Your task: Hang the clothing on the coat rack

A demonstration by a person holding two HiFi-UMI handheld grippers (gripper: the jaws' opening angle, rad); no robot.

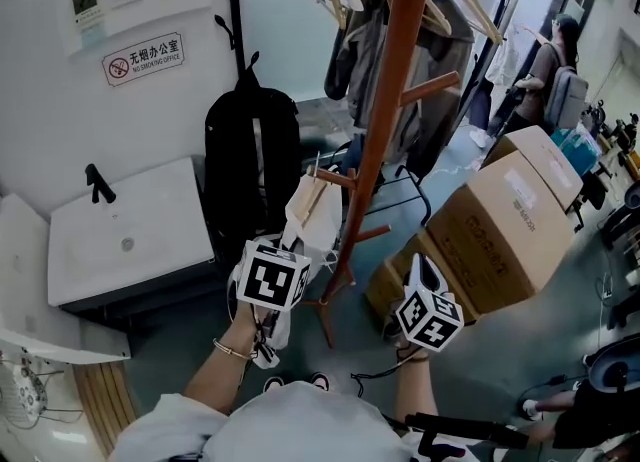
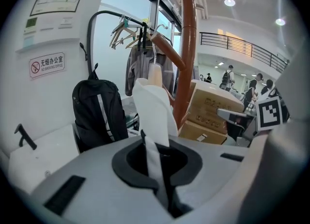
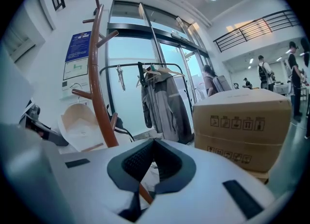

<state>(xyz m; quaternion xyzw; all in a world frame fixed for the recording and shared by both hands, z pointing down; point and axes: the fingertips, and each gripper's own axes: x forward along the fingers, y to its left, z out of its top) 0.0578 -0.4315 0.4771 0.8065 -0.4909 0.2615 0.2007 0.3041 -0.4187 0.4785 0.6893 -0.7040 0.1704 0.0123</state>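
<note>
Bright indoor daylight, cool and bluish, coming through the glass wall [image 3: 131, 72]. Round ceiling lamps [image 2: 229, 2] leave small hot spots in both gripper views. The head view is dimmer toward the floor, with soft shadows only. The white garment [image 2: 151, 104] sits close to the lens, slightly soft and nearly washed out. Both gripper views bend hard at the rim and have black corners; the coat rack pole [image 3: 97, 72] bows. The grey shells of the left gripper [image 2: 143, 133] and right gripper [image 3: 154, 139] fill the foreground, out of focus.
</note>
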